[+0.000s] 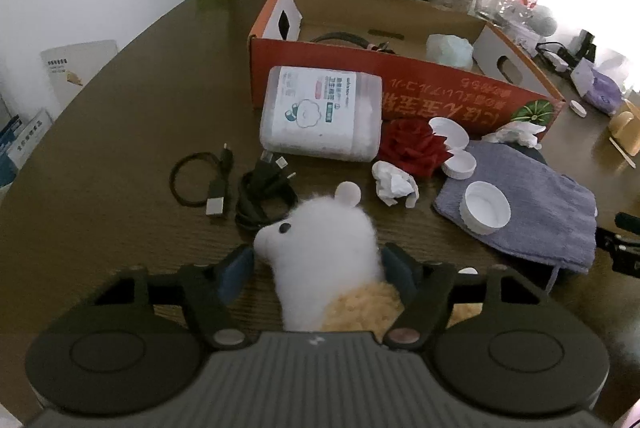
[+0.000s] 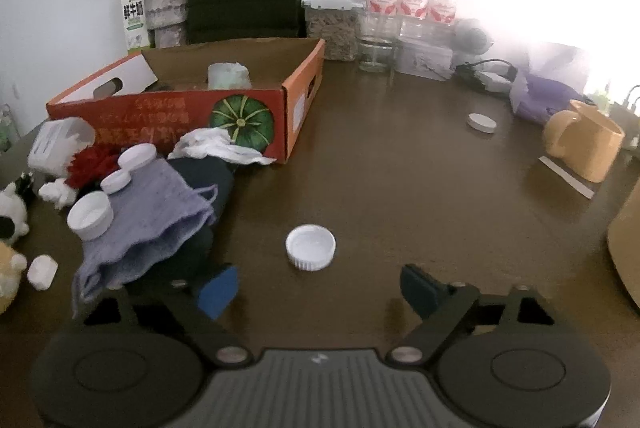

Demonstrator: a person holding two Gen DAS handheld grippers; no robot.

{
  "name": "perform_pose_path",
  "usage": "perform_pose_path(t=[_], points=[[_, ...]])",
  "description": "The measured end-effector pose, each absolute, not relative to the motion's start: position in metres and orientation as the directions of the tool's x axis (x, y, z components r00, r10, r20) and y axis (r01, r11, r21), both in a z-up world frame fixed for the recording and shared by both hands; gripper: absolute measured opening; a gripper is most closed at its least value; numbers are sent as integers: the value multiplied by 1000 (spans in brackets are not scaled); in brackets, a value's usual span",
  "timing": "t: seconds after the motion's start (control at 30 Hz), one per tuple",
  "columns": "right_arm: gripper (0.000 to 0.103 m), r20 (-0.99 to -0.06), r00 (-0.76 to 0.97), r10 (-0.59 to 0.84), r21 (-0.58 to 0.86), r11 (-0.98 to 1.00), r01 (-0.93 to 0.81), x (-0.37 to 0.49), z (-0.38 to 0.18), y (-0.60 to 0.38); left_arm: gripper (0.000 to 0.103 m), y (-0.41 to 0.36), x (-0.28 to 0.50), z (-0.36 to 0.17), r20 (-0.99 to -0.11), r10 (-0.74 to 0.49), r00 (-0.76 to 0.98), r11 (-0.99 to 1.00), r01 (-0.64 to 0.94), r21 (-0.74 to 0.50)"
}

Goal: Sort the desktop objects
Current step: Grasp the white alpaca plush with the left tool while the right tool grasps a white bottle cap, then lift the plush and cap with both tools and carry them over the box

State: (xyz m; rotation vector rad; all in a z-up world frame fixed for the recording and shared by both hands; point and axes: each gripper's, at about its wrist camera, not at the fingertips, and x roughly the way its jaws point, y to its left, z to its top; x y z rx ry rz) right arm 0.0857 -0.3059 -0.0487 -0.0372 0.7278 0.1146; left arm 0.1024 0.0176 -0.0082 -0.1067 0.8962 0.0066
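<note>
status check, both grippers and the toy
Left gripper shut on white fluffy plush toy. Right gripper open, empty, behind white ribbed plastic cap. Orange cardboard box ahead; tissue pack leans against it.

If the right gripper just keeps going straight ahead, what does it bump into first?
Probably the white cap lying open-side up on the table, just ahead of the open right gripper. Depth is hard to judge.

Left tongs hemmed in; right tongs face bare table.
Ahead of left gripper: plush toy between fingers, black cables, wipes pack, orange box behind. Right gripper: only white cap ahead, grey cloth crowding its left finger.
</note>
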Motion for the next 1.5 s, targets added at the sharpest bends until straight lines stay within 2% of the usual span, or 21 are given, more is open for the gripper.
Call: perform_pose_path(t=[0.13, 0.23, 0.5, 0.6, 0.63, 1.07, 1.2, 1.5], points=[[79, -657, 746, 108, 11, 991, -134, 96, -50, -306, 73, 17, 106, -11, -788, -19, 616, 993, -82, -87], [61, -659, 743, 119, 13, 989, -146, 100, -51, -305, 72, 17, 106, -13, -792, -8, 611, 992, -96, -83], [49, -643, 755, 130, 12, 987, -160, 96, -52, -303, 64, 16, 98, -18, -751, 10, 660, 993, -94, -70], [36, -637, 759, 133, 14, 987, -161, 94, -52, -301, 62, 15, 93, -19, -729, 17, 684, 994, -90, -61], [27, -635, 761, 131, 12, 987, -160, 93, -51, -301, 61, 15, 91, -20, -722, 22, 692, 995, -89, -55], [27, -585, 799, 138, 36, 989, -144, 70, -38, -295, 56, 13, 68, -12, -615, 31, 788, 996, -78, -50], [27, -545, 827, 142, 38, 989, -145, 67, -22, -290, 55, 12, 65, 1, -560, 27, 828, 998, -53, -31], [27, -437, 882, 177, 36, 983, -179, 74, 20, -269, 54, 17, 71, 32, -439, 0, 898, 997, -33, -69]])
